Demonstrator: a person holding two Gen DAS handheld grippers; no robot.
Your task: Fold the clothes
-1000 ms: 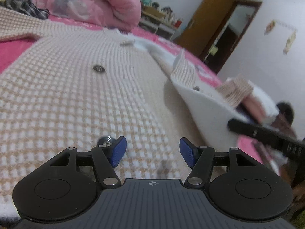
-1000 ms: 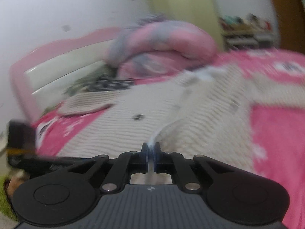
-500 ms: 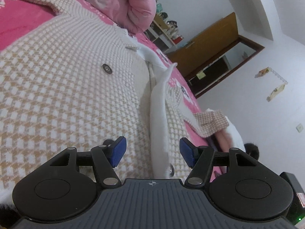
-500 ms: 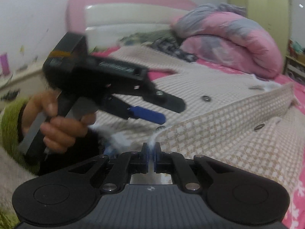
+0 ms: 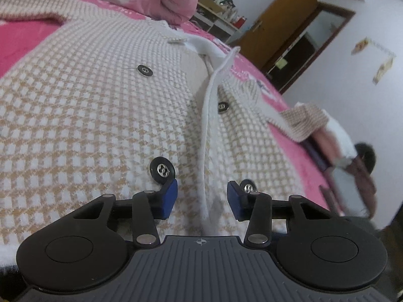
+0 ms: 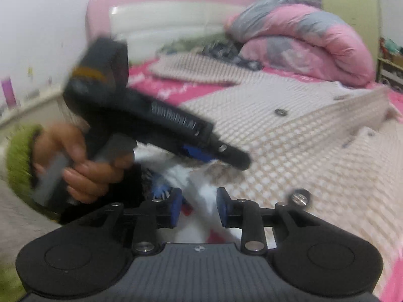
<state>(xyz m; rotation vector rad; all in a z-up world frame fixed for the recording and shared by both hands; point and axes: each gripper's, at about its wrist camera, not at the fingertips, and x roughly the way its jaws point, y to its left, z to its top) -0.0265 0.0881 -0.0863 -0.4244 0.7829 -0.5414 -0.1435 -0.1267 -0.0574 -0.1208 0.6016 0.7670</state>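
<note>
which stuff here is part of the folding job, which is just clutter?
Job:
- beige-and-white checked knit cardigan with dark buttons
- its white front edge, between the left tool's open jaws

Clutter:
- rolled pink-and-grey quilt
- pink bedsheet
- brown wooden door
- shelf of small items

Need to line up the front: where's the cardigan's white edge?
Left wrist view: the white edge runs down the cardigan centre, between buttons, ending between the left hand-held gripper pads.
</note>
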